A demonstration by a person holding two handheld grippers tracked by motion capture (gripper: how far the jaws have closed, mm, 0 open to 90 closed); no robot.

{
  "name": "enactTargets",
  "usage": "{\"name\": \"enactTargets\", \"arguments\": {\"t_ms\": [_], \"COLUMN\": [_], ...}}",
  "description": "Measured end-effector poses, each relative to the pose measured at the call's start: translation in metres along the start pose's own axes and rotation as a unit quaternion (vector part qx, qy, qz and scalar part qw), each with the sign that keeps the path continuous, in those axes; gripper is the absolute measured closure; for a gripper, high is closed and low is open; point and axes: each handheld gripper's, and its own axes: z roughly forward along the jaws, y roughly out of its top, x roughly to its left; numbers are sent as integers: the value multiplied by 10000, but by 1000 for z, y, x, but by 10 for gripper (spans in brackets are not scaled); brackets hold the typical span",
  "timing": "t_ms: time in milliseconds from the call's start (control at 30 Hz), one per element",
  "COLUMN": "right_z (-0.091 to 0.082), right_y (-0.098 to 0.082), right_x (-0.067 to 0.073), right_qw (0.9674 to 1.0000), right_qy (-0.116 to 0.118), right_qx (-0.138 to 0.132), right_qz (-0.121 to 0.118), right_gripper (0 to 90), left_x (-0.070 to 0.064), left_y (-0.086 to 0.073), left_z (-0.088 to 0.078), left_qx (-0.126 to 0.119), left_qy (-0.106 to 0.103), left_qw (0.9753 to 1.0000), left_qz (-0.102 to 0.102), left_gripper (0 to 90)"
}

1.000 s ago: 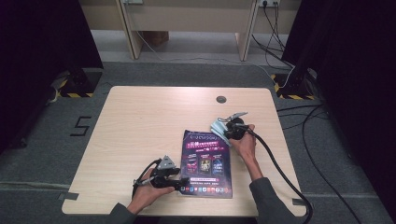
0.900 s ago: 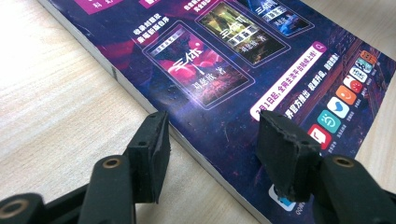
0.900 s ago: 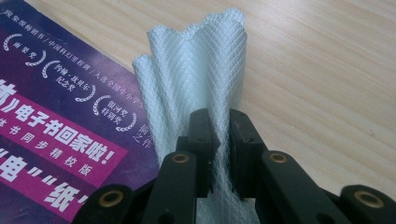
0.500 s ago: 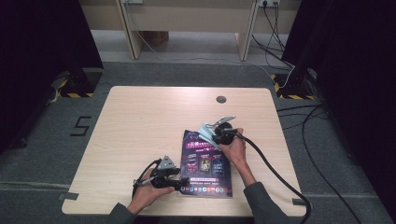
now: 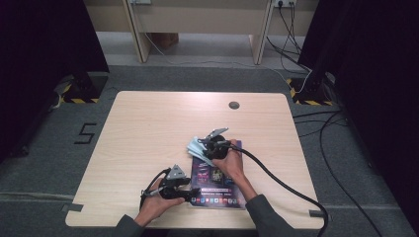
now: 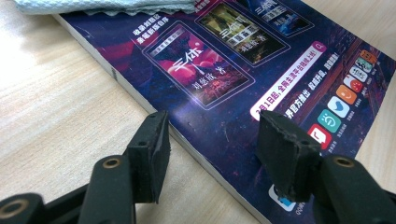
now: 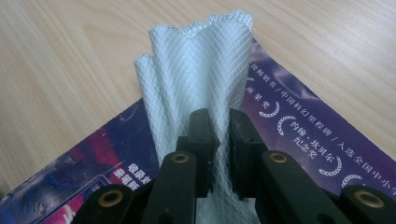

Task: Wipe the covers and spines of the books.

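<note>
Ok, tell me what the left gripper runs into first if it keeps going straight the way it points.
Probably the book: the left gripper has its jaws open astride the book's near edge, low over the table. Farther along that line lies the light blue cloth, though depth is hard to judge.

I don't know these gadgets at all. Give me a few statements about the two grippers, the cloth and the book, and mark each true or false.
1. The right gripper is shut on the pale blue cloth. True.
2. The cloth lies in the middle of the bare table, away from the book. False: it rests over the book's far corner, partly past its edge.
3. The left gripper has its jaws apart, down at the near end of the book. True.
4. The left gripper is squeezing the cloth. False: the cloth lies at the book's other end, in the right gripper.
5. The book's cover is plain white. False: it is dark purple and blue with small printed pictures.
</note>
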Motion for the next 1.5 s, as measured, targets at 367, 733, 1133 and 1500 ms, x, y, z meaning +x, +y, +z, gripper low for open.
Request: {"name": "enactTargets", "arguments": {"t_ms": [367,733,1133,1500], "right_z": [-30,-53,-30,-21], "right_y": [-28,-51,-31,-24], "right_x": [-45,-73,-13,15], "right_qw": [9975,9931,9993,9998], "right_qy": [-582,-933,-300,179], "right_qx": [147,223,163,59], "right_qz": [380,673,119,-58], "right_gripper": [814,815,814,811], "left_x": [0,-1,-5,-5], "left_y": [0,-1,-2,-2], "left_z": [0,0,-1,-1], "left_qx": [-13,-21,35,29], "left_qy": [5,-6,-53,-59], "left_qw": [10000,10000,10000,10000], "left_qz": [-8,-17,56,58], "left_gripper": [434,438,434,433]}}
